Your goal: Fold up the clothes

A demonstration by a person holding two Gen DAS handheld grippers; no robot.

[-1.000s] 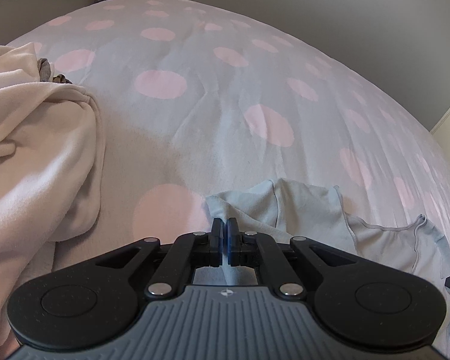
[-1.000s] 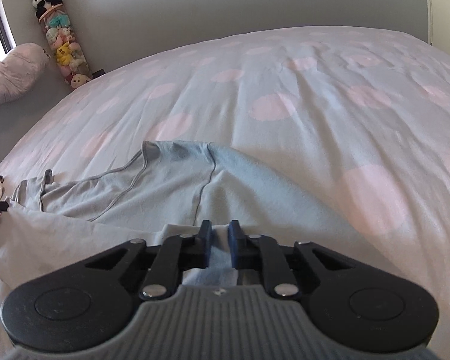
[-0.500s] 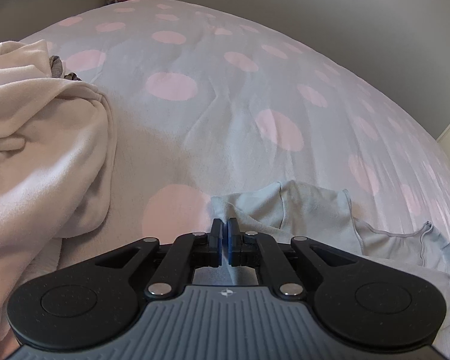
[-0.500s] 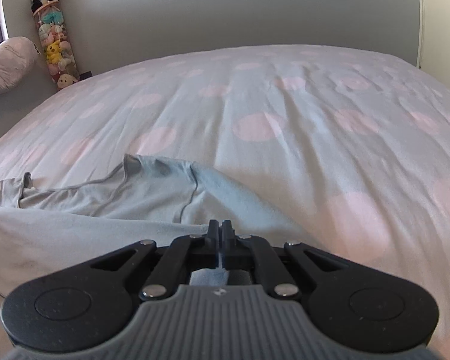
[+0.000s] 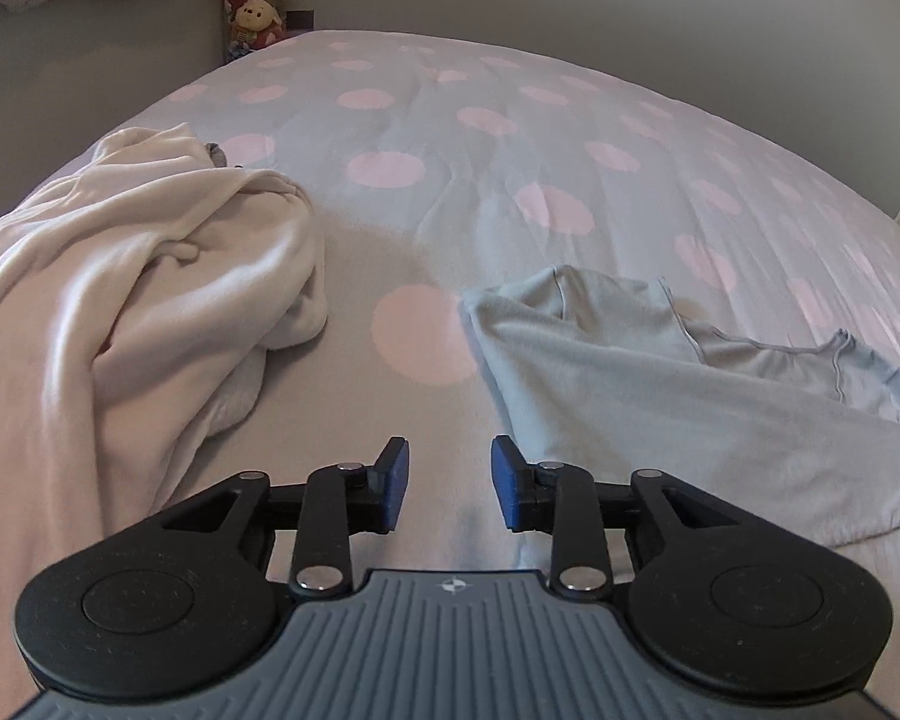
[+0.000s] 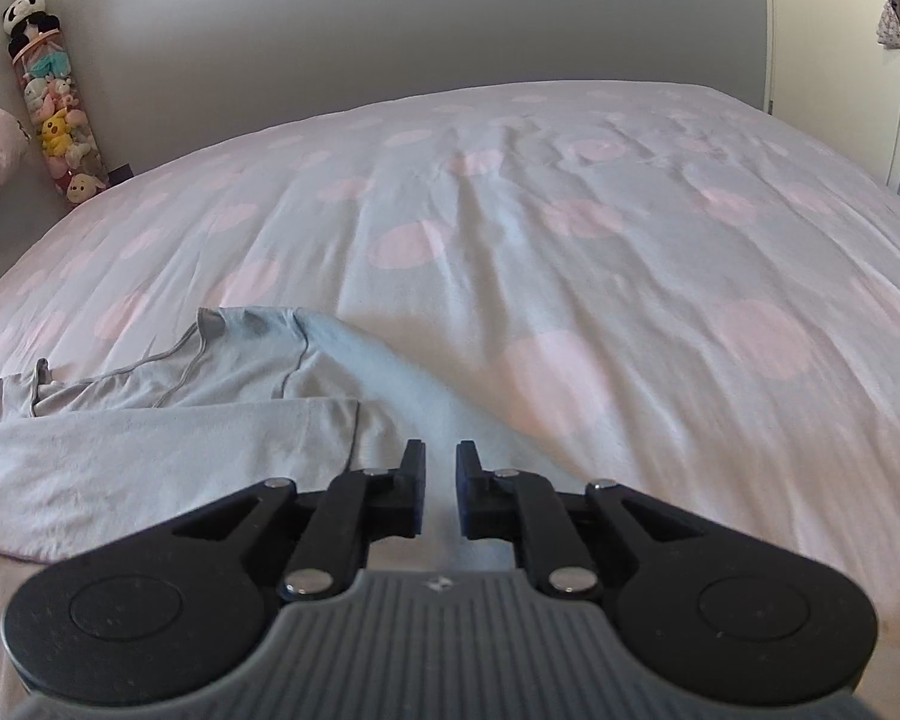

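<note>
While both tongs are letting go, I read each view in turn.

From the left wrist, my left tongs (image 5: 449,480) hang over bare bedding with their jaws opening; nothing sits between the blue pads (image 5: 397,480). The pale blue top (image 5: 660,384) lies on the bed (image 5: 510,138) just ahead and to the right, apart from the tongs, with one layer doubled over another and its neckline facing the far side. I judge it lies that way because a fold has just been laid and released. A crumpled cream garment (image 5: 126,300) is heaped at the left, well clear of the blue top, probably waiting its turn. A second ago these tongs were pinched shut on the top's near edge; now the cloth is free and the view sits further back, showing more of the bed.

From the right wrist, my right tongs (image 6: 439,492) are opening too, though narrower than the left. Their tips hover over the blue top (image 6: 150,438), whose folded flap ends just to their left. I see no cloth caught between the fingers (image 6: 411,492). Earlier they were clamped on the fabric, which rose in a ridge toward them; that ridge has now settled flat. A tube of soft toys (image 6: 54,114) stands in the far corner.
</note>
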